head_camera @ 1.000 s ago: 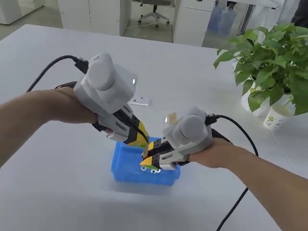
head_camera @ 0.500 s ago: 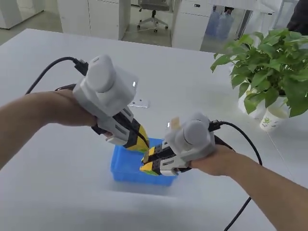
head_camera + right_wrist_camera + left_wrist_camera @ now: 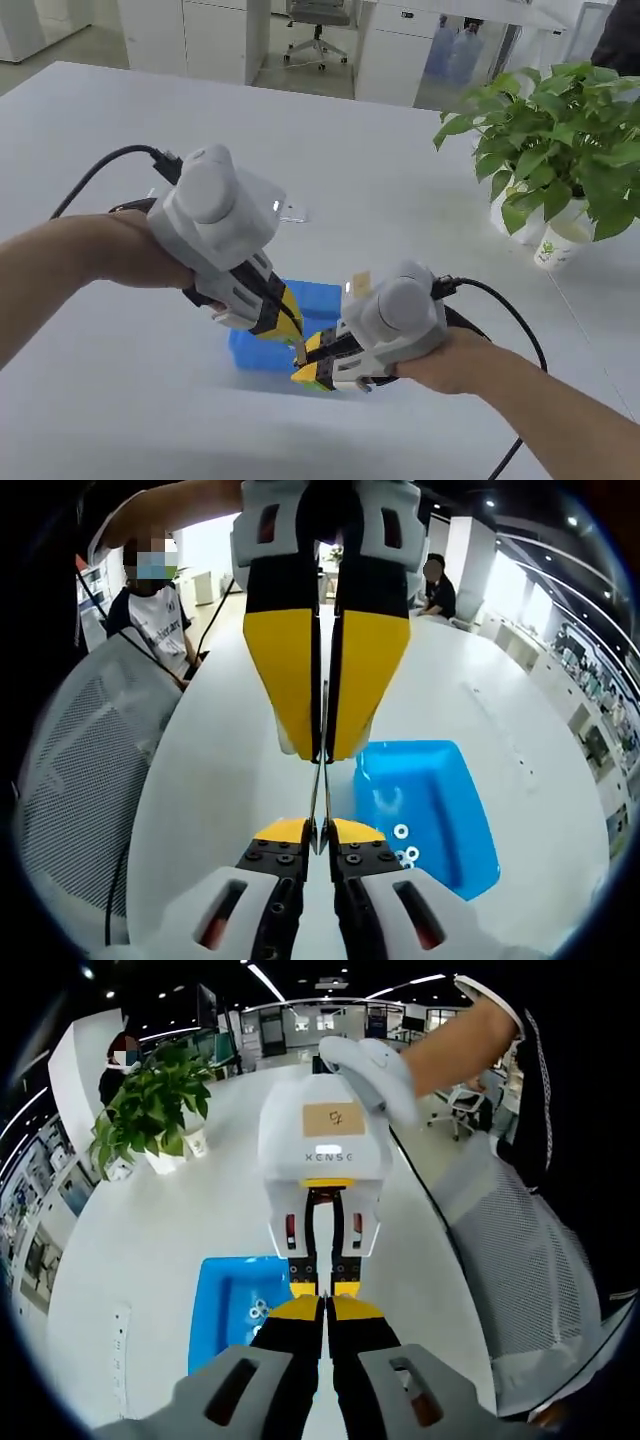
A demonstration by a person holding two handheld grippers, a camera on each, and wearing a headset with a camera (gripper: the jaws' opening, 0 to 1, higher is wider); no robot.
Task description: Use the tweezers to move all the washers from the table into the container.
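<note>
Blue container [image 3: 318, 298] sits on the white table [image 3: 400, 170] at lower centre of your head view, mostly hidden behind your two tools. Your left tongs [image 3: 290, 325] come in from the left pointing down and right. The right tongs [image 3: 308, 368] come in from the right pointing left. The yellow tips nearly meet by the container's near edge, just below centre frame.

The right gripper view is the clear one. The tweezers [image 3: 320, 780] show as a thin metal strip running straight up the middle. The lower end is pinched in your right tongs at the bottom of the frame. The upper end is tucked between the big yellow jaws of the left tongs, which hang down from the top. So both tongs look closed down to a sliver with the tweezers in them.

In the left gripper view your own jaws are pressed together at bottom centre, with the right tongs nose to nose above them. I can't make out the tweezers from that side.

Washers [image 3: 400, 831]: a few small silvery rings lie on the container floor, lower right of the right gripper view, just right of the tongs' tips. The left gripper view has them at lower left, again inside the blue.

A potted plant [image 3: 545, 150] stands at the upper right of the head view, well apart from all this
</note>
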